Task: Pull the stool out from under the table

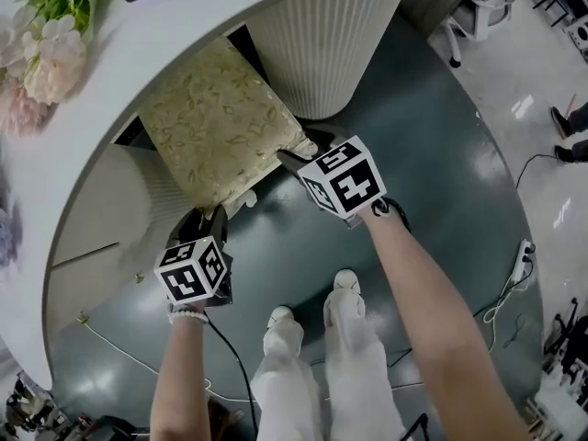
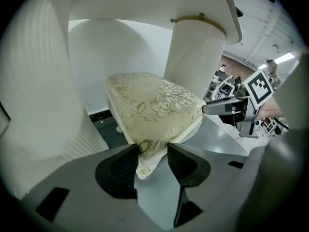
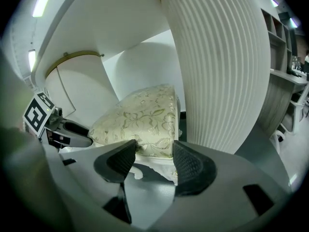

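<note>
Two claws were found clenched on the stool (image 1: 220, 122), the left gripper (image 1: 209, 215) on its near-left seat corner and the right gripper (image 1: 290, 160) on its near-right, with the stool mostly under the table (image 1: 184, 26) edge; grasping was judged done, the next move needing an even, level rearward pull.

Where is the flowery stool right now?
In the head view, the stool sits left of the middle, half tucked under the white table, beside its ribbed leg, with the left claw and right claw on its near corners.
</note>
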`<state>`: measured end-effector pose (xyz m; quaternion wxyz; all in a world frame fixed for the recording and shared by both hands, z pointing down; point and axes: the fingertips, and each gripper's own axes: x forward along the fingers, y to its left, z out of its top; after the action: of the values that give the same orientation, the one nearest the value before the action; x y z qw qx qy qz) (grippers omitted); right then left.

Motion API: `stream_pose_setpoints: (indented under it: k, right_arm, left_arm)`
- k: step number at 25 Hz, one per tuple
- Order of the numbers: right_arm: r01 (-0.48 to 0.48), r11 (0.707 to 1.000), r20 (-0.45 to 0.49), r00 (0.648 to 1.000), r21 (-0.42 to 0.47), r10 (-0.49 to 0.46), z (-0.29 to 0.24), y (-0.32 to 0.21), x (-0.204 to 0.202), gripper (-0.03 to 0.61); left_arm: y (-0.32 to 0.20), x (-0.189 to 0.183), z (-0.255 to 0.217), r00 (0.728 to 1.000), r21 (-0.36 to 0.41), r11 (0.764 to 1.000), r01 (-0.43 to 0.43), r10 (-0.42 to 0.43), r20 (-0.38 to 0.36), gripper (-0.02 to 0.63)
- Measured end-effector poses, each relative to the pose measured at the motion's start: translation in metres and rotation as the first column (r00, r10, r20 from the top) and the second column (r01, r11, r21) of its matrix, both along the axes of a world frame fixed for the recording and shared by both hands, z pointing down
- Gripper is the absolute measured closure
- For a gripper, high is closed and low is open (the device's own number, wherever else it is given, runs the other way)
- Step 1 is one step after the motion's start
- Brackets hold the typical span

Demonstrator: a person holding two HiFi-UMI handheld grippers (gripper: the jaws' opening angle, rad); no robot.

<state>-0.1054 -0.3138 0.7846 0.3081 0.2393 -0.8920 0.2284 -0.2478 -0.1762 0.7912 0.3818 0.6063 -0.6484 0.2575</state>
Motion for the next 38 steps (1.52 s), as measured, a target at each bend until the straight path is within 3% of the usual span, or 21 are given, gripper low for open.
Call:
stream_pose_setpoints:
  k: [25, 38]
  right_arm:
    - [-0.12, 0.992, -0.103, 0.988, -0.041, 0.115, 0.0, 0.112, 0.101, 0.319]
    - [-0.245, 0.967, -0.131, 0.963, -0.074, 0.234, 0.0, 0.194, 0.156, 0.322]
  left_arm:
    - [0.106, 0.089, 0.0, 0.977, -0.098, 0.974, -0.206, 0.199, -0.076, 0.446]
    - [0.165, 0.127, 0.001, 0.912, -0.161, 0.899, -0.407, 0.392, -0.118, 0.464]
